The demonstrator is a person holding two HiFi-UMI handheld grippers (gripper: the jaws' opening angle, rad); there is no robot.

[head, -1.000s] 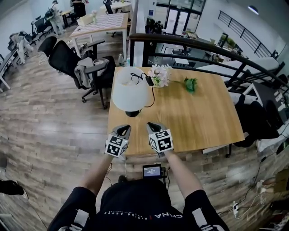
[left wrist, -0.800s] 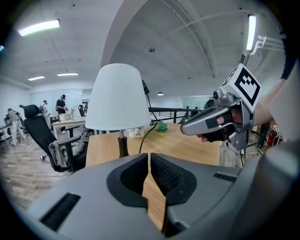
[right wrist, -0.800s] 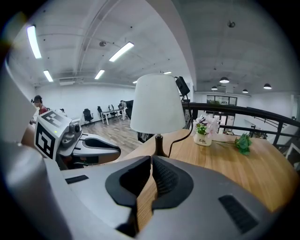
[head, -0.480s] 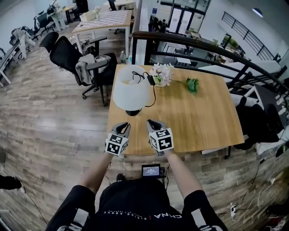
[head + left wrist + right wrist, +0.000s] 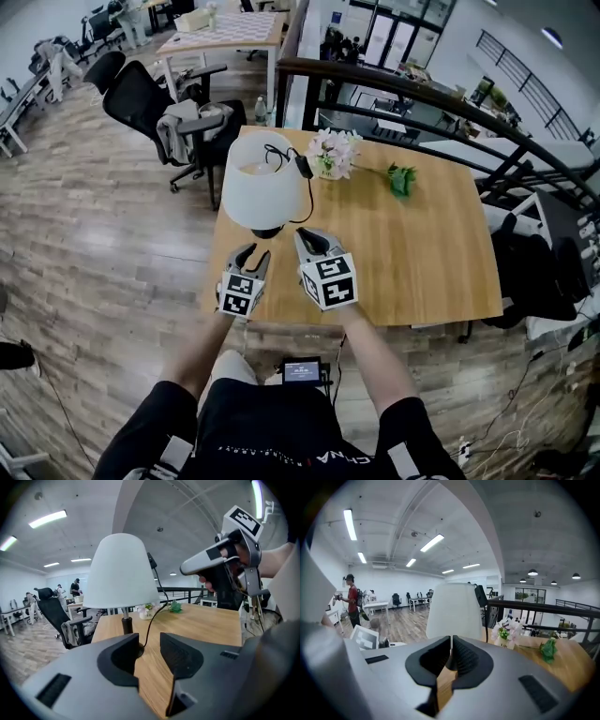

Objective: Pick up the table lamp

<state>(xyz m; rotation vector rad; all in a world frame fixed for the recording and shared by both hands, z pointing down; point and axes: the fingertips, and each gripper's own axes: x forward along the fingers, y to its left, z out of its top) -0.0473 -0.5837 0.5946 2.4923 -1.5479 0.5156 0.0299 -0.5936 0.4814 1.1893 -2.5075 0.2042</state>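
Risk notes, left to right. Left gripper (image 5: 254,253): jaws have just been opening and now stand wide with nothing between them, just short of the table lamp (image 5: 261,180) and not touching it. Lamp stands upright near the front-left corner of the counter (image 5: 412,248), its dark base close to the left edge. A bump from a jaw tip instead of a clean close on the stem could shove it off that edge. Big shade over a thin stem looks top-heavy, so it will likely tilt or swing if gripped off-centre. Right gripper (image 5: 309,236): jaws pressed together, empty, just beside the left one; it can't steady anything until it opens. Black cord (image 5: 309,199) runs from the base up past the shade toward the flower pot (image 5: 330,157); a lift could pull it taut and tip the pot. Green sprig (image 5: 401,178) lies further right, apart from the cord. Count: 1 lamp, 1 cord, 2 grippers, 1 flower pot, 1 sprig, 1 counter
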